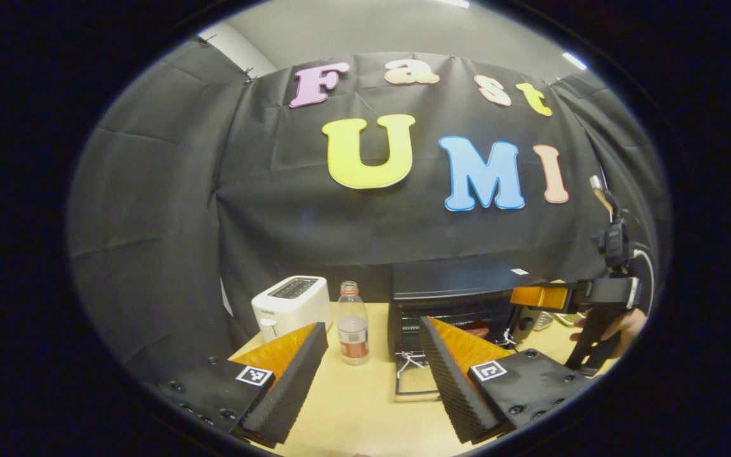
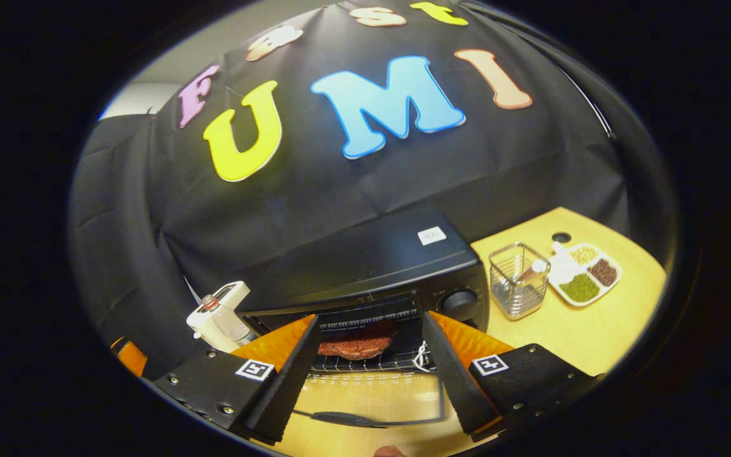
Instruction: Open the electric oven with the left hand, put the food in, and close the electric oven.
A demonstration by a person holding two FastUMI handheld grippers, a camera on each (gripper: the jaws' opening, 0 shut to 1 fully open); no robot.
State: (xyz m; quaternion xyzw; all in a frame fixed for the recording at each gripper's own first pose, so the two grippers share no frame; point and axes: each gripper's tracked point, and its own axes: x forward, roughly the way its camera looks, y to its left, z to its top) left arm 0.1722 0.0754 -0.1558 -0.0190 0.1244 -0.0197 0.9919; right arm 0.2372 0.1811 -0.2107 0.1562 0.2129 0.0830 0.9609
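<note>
Left gripper view: the left gripper is sitting at the bottom of the frame with its two fingers spread wide and nothing between them. Through the gap, a clear bottle with a red label is standing upright on the wooden table. A white toaster is standing just left of the bottle, at lower left centre. The black oven is standing right of centre, its glass door lying folded down flat toward the camera. At the right edge a person's hand is holding the right gripper, which is pointing at the oven's right side.

Right gripper view: the right gripper is sitting at the bottom of the frame, its fingers likewise wide apart and holding nothing. Between them, the food, a reddish-brown patty, is lying on the wire rack inside the open oven. The lowered door is stretching toward the camera at bottom centre. The toaster and bottle are showing at lower left. At the right, a wire basket is standing beside the oven, and just beyond it a white divided tray is holding green, brown and pale beans.
</note>
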